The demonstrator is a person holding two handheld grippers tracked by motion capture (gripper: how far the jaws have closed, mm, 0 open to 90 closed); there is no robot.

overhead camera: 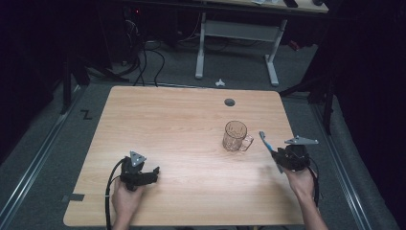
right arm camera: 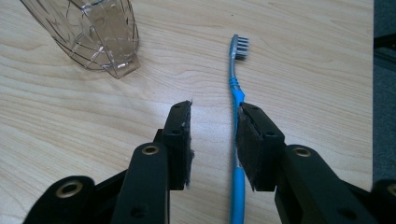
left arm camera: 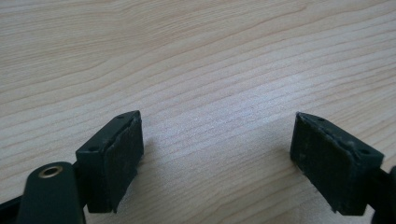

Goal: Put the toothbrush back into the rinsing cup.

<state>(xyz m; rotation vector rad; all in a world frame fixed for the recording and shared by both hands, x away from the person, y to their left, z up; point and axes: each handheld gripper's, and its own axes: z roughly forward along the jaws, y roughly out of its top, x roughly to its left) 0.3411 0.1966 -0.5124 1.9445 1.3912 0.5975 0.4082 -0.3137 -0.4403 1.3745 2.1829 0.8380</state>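
The right tool (right arm camera: 212,140) has a blue toothbrush (right arm camera: 236,140) between its partly open jaws. The handle lies against the right-hand pad, while the other pad stands clear of it with bare wood in the gap, so I would not call this a firm grip. From above the toothbrush (overhead camera: 268,144) seems to stick out from that tool towards the far left, bristle end leading; whether it is lifted or lying flat on the worktop (overhead camera: 182,124) I cannot tell.

Just to its left stands a clear glass mug (overhead camera: 235,136), upright, mouth open, handle turned towards the right tool (overhead camera: 280,155). That looks like the place the brush is meant for, and pointing the head that way would suit dropping it in.

The left tool (overhead camera: 154,171) rests low at the near left of the worktop, well apart from the mug. Its jaws stand wide open over bare wood, holding nothing, apparently just parked out of the way.
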